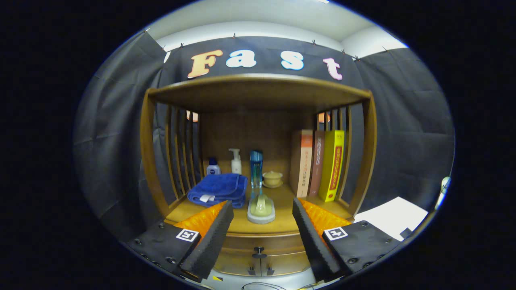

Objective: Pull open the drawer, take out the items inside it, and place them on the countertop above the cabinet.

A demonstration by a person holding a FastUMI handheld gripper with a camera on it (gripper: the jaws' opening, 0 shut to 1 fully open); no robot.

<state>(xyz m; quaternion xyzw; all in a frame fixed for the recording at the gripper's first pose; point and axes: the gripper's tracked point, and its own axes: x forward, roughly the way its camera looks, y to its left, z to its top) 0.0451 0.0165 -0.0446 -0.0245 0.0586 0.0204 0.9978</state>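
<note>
My gripper is open, with its two black-padded fingers spread wide and nothing between them. Below and between the fingers lies the wooden drawer front with a small dark knob; the drawer looks closed. Above it runs the wooden countertop of the cabinet. A soap-like green piece on a grey dish rests on the countertop just beyond the fingers. A folded blue towel lies to the left of the dish.
On the countertop stand a blue bottle, a white pump bottle, a small blue-and-white bottle, a lidded cream cup and three upright books. Slatted wooden sides and a shelf roof enclose it. A white sheet lies at the right.
</note>
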